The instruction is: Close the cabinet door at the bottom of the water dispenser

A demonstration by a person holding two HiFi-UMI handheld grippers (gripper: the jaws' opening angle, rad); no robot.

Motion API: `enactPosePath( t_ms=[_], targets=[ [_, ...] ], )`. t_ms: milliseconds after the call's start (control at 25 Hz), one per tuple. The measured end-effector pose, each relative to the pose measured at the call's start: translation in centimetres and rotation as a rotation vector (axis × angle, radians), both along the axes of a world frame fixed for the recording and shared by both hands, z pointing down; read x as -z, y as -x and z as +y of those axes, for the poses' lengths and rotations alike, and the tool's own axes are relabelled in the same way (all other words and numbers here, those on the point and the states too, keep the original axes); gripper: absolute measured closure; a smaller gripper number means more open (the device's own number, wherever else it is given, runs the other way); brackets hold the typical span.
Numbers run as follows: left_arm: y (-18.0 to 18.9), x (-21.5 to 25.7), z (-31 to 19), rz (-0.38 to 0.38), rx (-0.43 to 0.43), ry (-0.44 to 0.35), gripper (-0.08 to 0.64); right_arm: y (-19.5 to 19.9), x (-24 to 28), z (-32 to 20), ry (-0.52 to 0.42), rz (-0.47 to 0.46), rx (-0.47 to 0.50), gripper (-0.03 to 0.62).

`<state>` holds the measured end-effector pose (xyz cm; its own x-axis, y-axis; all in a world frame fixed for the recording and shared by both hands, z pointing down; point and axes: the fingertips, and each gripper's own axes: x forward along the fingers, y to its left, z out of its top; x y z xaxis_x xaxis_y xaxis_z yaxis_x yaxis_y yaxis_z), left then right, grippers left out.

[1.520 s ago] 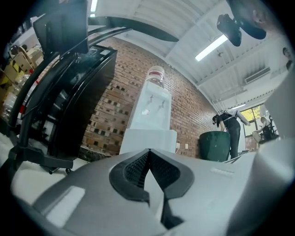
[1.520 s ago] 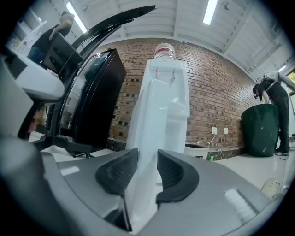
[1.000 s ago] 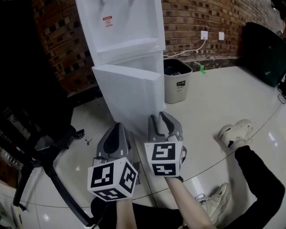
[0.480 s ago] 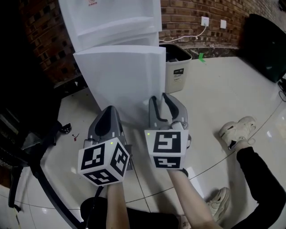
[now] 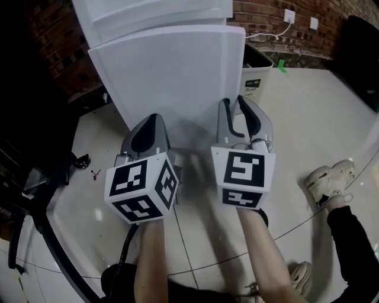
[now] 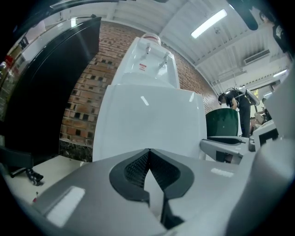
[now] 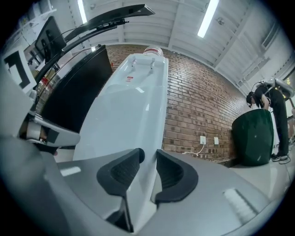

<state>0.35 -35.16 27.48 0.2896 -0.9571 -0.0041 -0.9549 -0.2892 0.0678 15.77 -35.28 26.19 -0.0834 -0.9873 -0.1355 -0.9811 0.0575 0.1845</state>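
The white water dispenser [image 5: 148, 12] stands against the brick wall, and its bottom cabinet door [image 5: 172, 77] hangs swung out toward me. My left gripper [image 5: 149, 121] is shut with nothing in it, its tips close to the door's face [image 6: 147, 124], left of centre. My right gripper [image 5: 241, 102] is at the door's right edge. In the right gripper view that edge [image 7: 150, 138] runs between the two dark pads [image 7: 120, 173], and the jaws are closing around it with a gap still showing. The right gripper [image 7: 148, 156] and left gripper [image 6: 148, 152] both point level.
A grey waste bin [image 5: 256, 74] stands just right of the dispenser, under wall sockets [image 5: 289, 15]. A black wheeled stand [image 5: 35, 195] fills the left floor. My shoe [image 5: 328, 177] is at the right. A dark green bin [image 7: 253, 136] and a person [image 7: 272, 106] are far right.
Both grippers have moved forward to the door, which now fills more of the view. The right jaws have come around the door's right edge.
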Motion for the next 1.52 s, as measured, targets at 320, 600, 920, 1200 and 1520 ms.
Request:
enactPosePath(
  t_ms=[320, 600, 920, 1200, 1520],
  targets=[
    [0.1, -1.0, -4.3, 0.001, 0.036, -0.004, 0.543, -1.3, -0.2, -4.1, -0.035, 0.014, -0.028, 0.505],
    [-0.3, -1.1, -6.8, -0.027, 0.035, -0.013, 0.543, -1.8, -0.7, -7.5, -0.035, 0.029, -0.041, 0.528],
    [-0.3, -2.2, -7.9, -0.027, 0.041, 0.001, 0.543, -0.8, -4.4, -9.9, 0.079, 0.021, 0.004, 0.549],
    [-0.4, -1.2, -6.7, -0.031, 0.045, 0.008, 0.543, -0.8, -3.2, -8.1, 0.09, -0.011, 0.013, 0.549],
    [0.1, 6.7, 8.4, 0.004, -0.004, -0.024, 0.543, 1.2, 7.0, 7.9, -0.027, -0.123, 0.153, 0.566]
  ],
)
